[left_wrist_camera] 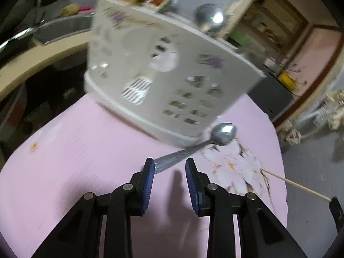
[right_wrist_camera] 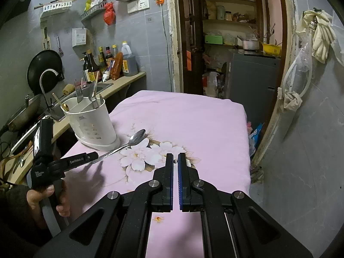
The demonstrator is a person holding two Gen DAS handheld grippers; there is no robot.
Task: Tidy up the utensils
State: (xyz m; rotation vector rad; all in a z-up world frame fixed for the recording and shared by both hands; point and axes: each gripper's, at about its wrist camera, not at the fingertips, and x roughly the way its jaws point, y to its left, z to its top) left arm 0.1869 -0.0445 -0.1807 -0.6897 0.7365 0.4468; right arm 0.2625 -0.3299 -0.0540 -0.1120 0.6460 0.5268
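— Between the left gripper [left_wrist_camera: 169, 167] fingers, which stand apart, lies the spoon [left_wrist_camera: 194, 147] handle; its bowl rests beyond the tips against the caddy [left_wrist_camera: 163, 75].

— Centre on the handle, I'd say, before closing.

— Right gripper [right_wrist_camera: 175, 161] looks pinched on a chopstick [left_wrist_camera: 296, 186]; only the left view shows the stick, only the right view the caddy's forks.

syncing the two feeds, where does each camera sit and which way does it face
Left wrist: on the left hand-held gripper, open, low over the pink tablecloth, facing the white utensil caddy and spoon.
Right wrist: on the right hand-held gripper, nearly closed on a chopstick, facing the doorway; the person's left hand shows.
Shared: caddy, spoon, tablecloth, chopstick.
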